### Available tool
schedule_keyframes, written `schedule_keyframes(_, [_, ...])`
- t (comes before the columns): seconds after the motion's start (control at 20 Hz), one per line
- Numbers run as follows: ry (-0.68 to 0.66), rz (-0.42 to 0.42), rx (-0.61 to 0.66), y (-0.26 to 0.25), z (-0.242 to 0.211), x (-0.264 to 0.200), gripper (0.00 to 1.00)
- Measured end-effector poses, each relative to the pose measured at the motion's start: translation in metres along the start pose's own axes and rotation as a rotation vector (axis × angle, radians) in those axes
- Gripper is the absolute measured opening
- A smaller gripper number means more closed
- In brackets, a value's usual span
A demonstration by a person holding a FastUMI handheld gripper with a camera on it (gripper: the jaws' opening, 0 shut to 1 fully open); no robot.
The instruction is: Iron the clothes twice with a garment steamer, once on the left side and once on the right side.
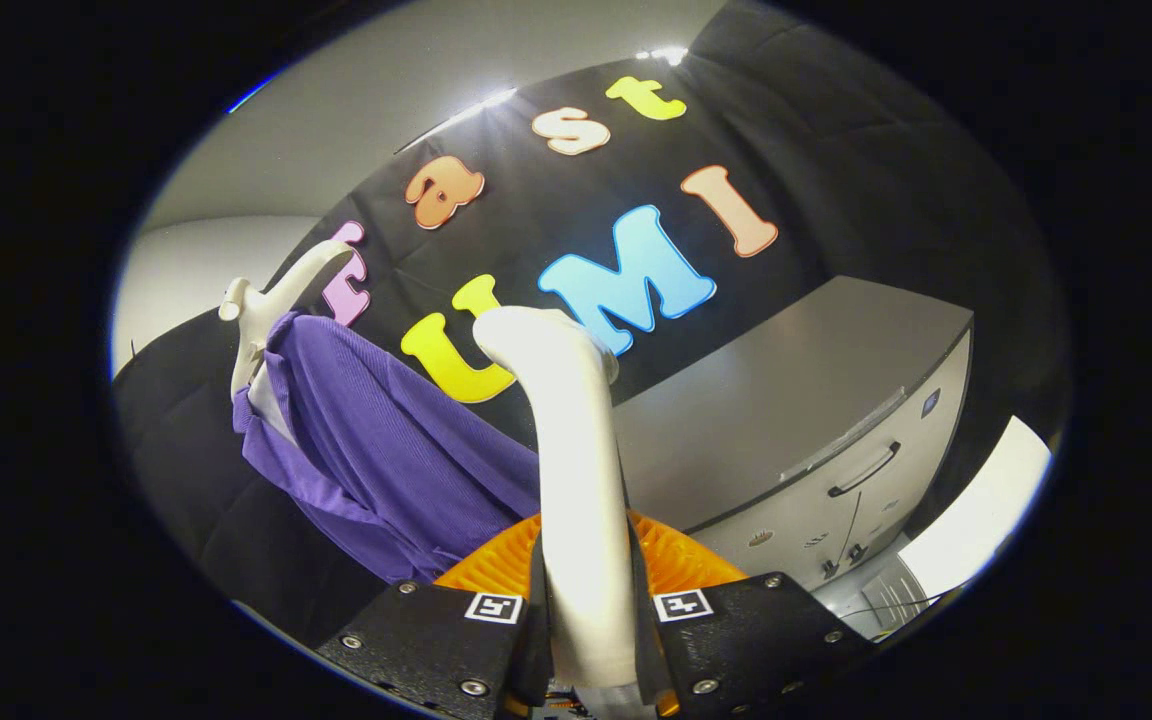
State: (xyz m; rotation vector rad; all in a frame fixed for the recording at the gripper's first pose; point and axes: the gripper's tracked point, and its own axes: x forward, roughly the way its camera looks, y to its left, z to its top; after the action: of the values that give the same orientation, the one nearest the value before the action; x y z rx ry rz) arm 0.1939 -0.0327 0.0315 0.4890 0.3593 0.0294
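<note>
Claw (588, 610) clamps the white steamer handle (576, 480), hiding its base; purple shirt (386, 470) hangs left, grey cabinet (816, 420) right.

Grey cabinet (816, 400) w/ drawer handle (864, 470)

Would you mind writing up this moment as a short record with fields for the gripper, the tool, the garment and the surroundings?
gripper: gripper shut on the steamer handle, a finger pressed on each side
tool: white garment steamer, handle rising between the fingers, head bent over at the top
garment: purple shirt on a white hanger, beside the steamer, against the black cloth wall
surroundings: grey cabinet with a drawer handle, beyond the fingers on the other side
contact: whether the steamer touches the shirt cannot be told
</note>
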Motion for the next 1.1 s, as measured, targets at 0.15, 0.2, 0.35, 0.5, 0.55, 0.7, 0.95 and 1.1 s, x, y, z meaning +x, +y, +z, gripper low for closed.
schedule_keyframes(0.15, [-0.076, -0.011, -0.106, 0.034, 0.005, -0.001, 0.33])
schedule_keyframes(0.2, [-0.103, -0.009, -0.139, 0.046, 0.008, -0.001, 0.33])
schedule_keyframes(0.35, [-0.201, -0.026, -0.245, 0.079, 0.015, 0.004, 0.34])
schedule_keyframes(0.5, [-0.256, -0.025, -0.333, 0.114, 0.011, 0.014, 0.34])
schedule_keyframes(0.55, [-0.262, -0.019, -0.357, 0.124, 0.005, 0.017, 0.34])
schedule_keyframes(0.7, [-0.271, -0.002, -0.416, 0.151, -0.005, 0.026, 0.34])
schedule_keyframes(0.95, [-0.352, -0.019, -0.454, 0.168, 0.006, 0.024, 0.34])
schedule_keyframes(1.1, [-0.375, -0.032, -0.478, 0.173, 0.01, 0.027, 0.34])
